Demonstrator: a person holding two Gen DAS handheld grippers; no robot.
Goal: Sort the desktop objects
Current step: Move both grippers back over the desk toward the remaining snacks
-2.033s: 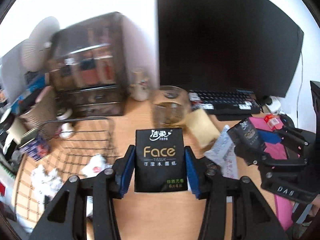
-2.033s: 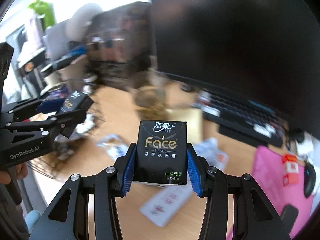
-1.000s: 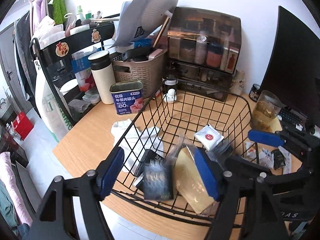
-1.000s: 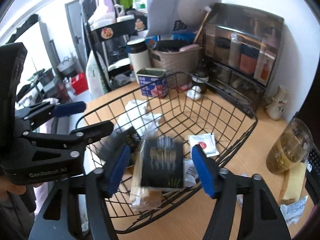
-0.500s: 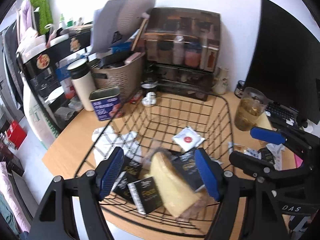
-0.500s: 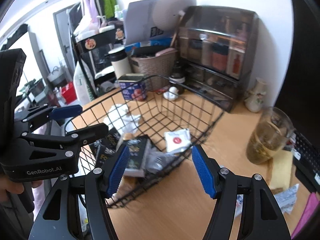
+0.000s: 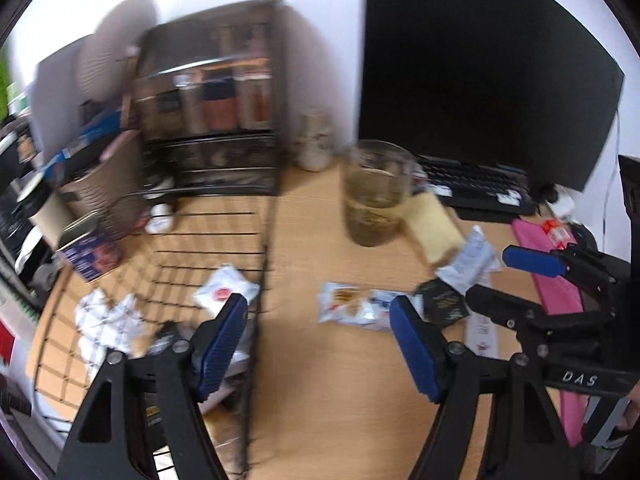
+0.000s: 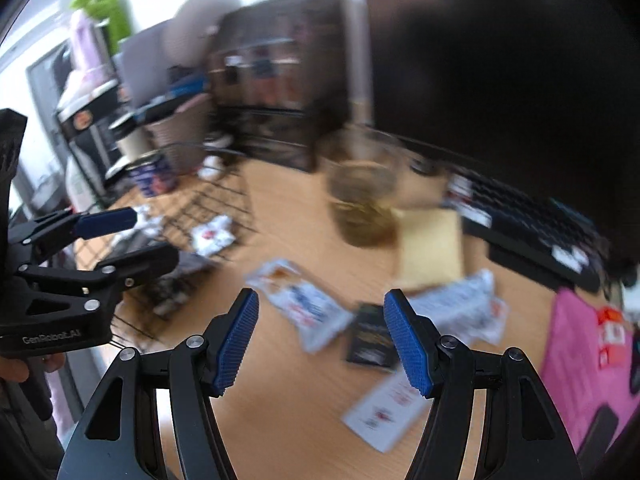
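Observation:
My left gripper is open and empty, hovering above the desk just right of the black wire basket. My right gripper is also open and empty, over a white snack packet and a small black packet lying loose on the wood. The same snack packet and black packet lie between and beyond my left gripper's pads. A white sachet and crumpled paper lie in the basket. Each gripper shows in the other's view: right gripper, left gripper.
A glass of yellowish liquid stands mid-desk beside a yellow pad. A keyboard and dark monitor fill the back right. A pink mat, a paper slip, a drawer organiser and a tin surround the area.
Both grippers held black tissue packs, then let them go over the basket. Since then both have swung right, away from the basket to the loose packets on the desk.

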